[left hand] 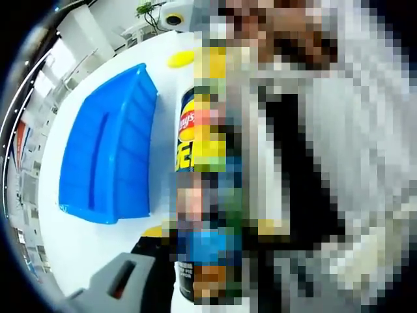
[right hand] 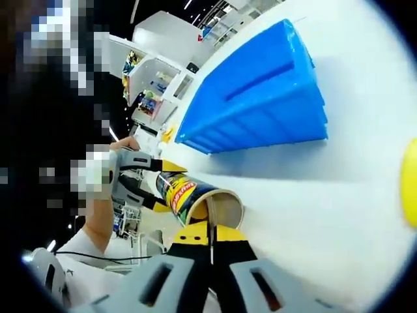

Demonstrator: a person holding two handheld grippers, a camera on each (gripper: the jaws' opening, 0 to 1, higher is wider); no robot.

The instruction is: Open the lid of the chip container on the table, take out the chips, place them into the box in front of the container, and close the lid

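The chip can has a dark and yellow label. It is held on its side above the white table, its open mouth facing my right gripper. My left gripper, in a person's hand, is shut around the can's rear; in the left gripper view the can runs up between that gripper's jaws. My right gripper is shut, its yellow and black tips just below the can's mouth, and I see nothing between them. The yellow lid lies on the table. The blue box sits beyond the can.
The blue box takes up the table's left part in the left gripper view. The yellow lid shows at the right edge of the right gripper view. White shelves and furniture stand past the table's far edge.
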